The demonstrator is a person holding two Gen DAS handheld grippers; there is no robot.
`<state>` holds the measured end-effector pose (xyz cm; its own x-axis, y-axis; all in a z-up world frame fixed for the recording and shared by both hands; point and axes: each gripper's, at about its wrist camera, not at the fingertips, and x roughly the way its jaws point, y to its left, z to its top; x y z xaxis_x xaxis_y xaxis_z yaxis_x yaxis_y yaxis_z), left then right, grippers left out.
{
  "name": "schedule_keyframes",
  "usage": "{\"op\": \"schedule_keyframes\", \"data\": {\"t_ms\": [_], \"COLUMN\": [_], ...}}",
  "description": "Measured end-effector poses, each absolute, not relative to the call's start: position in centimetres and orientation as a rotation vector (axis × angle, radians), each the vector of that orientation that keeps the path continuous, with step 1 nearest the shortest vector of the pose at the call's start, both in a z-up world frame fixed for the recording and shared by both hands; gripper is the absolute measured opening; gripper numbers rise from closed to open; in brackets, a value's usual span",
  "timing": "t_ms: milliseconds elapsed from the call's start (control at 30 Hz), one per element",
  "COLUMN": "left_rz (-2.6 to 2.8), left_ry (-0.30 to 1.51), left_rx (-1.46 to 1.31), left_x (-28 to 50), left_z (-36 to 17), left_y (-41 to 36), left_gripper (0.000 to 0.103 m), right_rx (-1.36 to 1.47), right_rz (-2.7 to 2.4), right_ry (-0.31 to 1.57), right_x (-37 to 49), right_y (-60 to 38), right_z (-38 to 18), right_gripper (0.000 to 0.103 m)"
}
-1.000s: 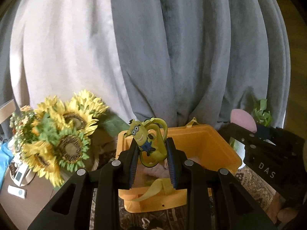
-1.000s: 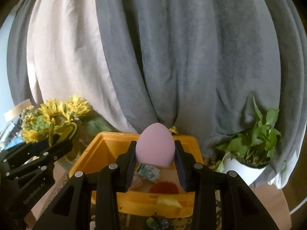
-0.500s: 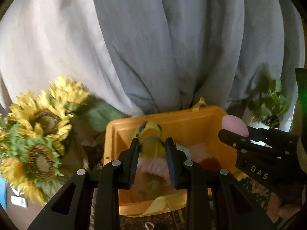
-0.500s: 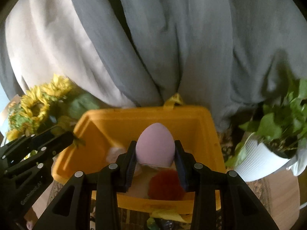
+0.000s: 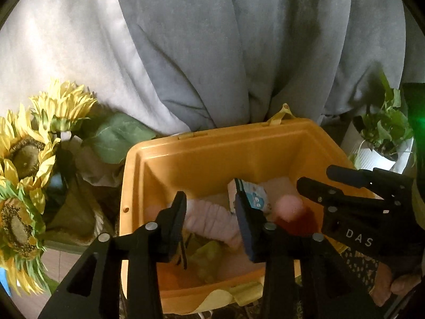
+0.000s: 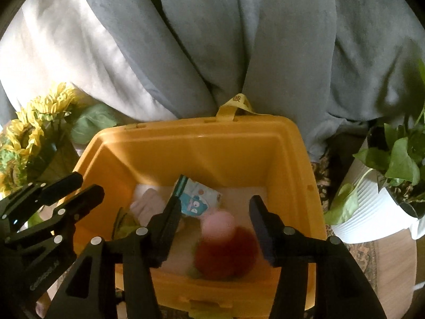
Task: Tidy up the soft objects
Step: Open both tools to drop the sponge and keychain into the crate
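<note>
An open orange bin (image 5: pixel 212 156) (image 6: pixel 202 146) sits below both grippers. My left gripper (image 5: pixel 209 212) is open and empty above the bin's left half. The yellow minion toy (image 5: pixel 207 255) lies blurred in the bin beneath it, beside a pink knitted piece (image 5: pixel 212 223). My right gripper (image 6: pixel 213 212) is open and empty above the bin. The pink egg-shaped sponge (image 6: pixel 217 224) is blurred between its fingers, on a red pom-pom (image 6: pixel 225 255). A white and blue packet (image 6: pixel 198 199) lies at the bin's back.
Artificial sunflowers (image 5: pixel 29 159) stand left of the bin. A potted green plant in a white pot (image 6: pixel 385 199) stands to its right. Grey and white curtains (image 5: pixel 212 53) hang behind. The right gripper body (image 5: pixel 366 212) shows in the left wrist view.
Both grippers moved down over the bin and opened. The minion toy left the left gripper and the pink sponge left the right gripper; both dropped into the bin.
</note>
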<state>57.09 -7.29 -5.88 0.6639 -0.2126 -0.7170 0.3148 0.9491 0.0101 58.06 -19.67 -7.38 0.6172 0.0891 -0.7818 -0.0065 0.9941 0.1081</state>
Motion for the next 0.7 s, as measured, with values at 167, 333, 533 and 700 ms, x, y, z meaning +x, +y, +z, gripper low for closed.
{"op": "schedule_keyframes", "data": {"t_ms": [167,333,533,700], "left_rz": [-0.296,-0.273,-0.223,-0.193], "left_ry": [0.781,0.741,0.698,0.689], "left_rx": [0.128,0.118,0.118,0.122], "left_x": [56.1,54.4,51.9,49.3], "left_z": [-5.7,-4.6,-3.2,-2.6], "left_y": [-7.0,-6.5,-5.8,-5.3], "left_gripper": [0.046,0.058,0.070,0.075], "right_rx": [0.073,0.062,0.058,0.067], "right_rz": [0.033,0.024,0.030,0.045], "right_ry": [0.869,0.813,0.752,0.726], "right_x": [57.1,55.5,53.1,50.9], "right_y": [-19.5,-19.3,-18.8,-18.6], "right_z": [-6.5,-4.9,-3.2,-2.5], "right_gripper": [0.055,0.055,0.067,0.067]}}
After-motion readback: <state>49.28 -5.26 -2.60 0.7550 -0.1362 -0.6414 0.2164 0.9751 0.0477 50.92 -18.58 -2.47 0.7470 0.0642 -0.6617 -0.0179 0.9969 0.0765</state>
